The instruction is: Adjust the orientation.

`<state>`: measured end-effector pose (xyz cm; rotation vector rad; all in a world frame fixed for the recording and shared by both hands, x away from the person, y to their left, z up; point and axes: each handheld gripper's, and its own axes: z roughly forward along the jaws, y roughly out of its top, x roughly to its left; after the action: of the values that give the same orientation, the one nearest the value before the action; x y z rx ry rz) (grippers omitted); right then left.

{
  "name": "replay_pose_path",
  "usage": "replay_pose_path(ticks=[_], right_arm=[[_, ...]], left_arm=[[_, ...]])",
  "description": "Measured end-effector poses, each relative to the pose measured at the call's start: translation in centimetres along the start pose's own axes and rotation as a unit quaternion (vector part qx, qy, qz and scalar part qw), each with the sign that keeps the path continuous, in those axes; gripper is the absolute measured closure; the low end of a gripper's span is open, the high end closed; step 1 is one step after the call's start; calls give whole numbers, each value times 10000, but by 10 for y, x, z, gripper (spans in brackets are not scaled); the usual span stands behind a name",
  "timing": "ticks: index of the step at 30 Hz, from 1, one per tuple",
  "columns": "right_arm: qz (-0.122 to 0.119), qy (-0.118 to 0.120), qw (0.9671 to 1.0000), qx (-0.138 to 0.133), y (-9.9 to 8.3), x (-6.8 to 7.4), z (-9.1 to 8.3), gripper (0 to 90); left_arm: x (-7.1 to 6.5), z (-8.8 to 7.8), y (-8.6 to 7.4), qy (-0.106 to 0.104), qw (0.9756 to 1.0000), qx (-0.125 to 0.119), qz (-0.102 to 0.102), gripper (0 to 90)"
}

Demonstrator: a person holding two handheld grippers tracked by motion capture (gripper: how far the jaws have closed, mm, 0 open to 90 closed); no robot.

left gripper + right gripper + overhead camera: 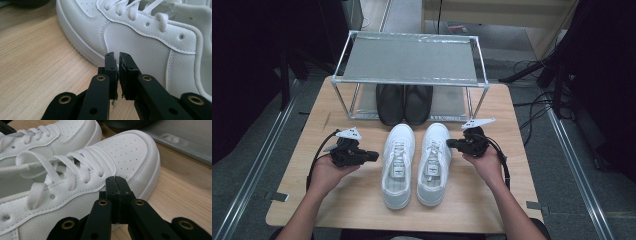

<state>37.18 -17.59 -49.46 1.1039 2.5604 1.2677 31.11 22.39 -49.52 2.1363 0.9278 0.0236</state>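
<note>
We are holding the left gripper [373, 156] beside the left white sneaker [397, 165], its jaws nearly together on nothing; the right gripper [450, 144], jaws together, is nearing the right white sneaker [433, 162] on the table [312, 130].

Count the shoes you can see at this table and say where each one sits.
4. The left white sneaker and right white sneaker stand side by side on the table; the two black shoes sit on the rack's lower shelf, partly hidden.

Bare forearms, no sleeves. Each hand carries a matte black two-jaw gripper — left gripper [373, 156], right gripper [450, 144] — with brass-ringed pivots, grey three-cornered top plate, trailing black cable.
</note>
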Motion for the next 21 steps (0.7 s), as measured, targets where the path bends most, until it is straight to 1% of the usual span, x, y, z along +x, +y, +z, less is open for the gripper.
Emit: replay_pose_path(ticks=[2,4,5,8,10,11,13,15,17,19,21], right_arm=[[54,77,10000,-17,1,3,3,900],[43,106,9999,-42,2,5,7,900],[13,88,10000,-40,3,7,8,900],[49,-14,10000,-43,5,11,10,900],[109,-36,9999,-67,4,10,9,900],[198,-22,9998,-60,4,10,8,900],[264,22,9996,9,4,9,6,900],[249,41,9997,34,3,11,3,900],[168,47,9998,71,1,16,0,900],[145,133,9998,92,0,21,-1,900],[60,30,9999,94,-1,26,-1,900]], left_arm=[[-2,2,1,-1,10000,20,22,851],[-4,5,1,-18,10000,47,43,852],[-5,7,2,-30,10000,69,42,852],[-8,13,2,-86,9997,173,120,852],[-11,17,3,-101,9994,274,180,852],[-12,19,2,-81,9995,258,185,856],[-12,18,2,-77,9994,265,191,862],[-11,18,1,-160,9994,260,160,861],[-11,18,0,-205,9995,224,96,866],[-11,19,0,-238,9995,218,64,870],[-13,20,0,-219,9995,222,72,882]])
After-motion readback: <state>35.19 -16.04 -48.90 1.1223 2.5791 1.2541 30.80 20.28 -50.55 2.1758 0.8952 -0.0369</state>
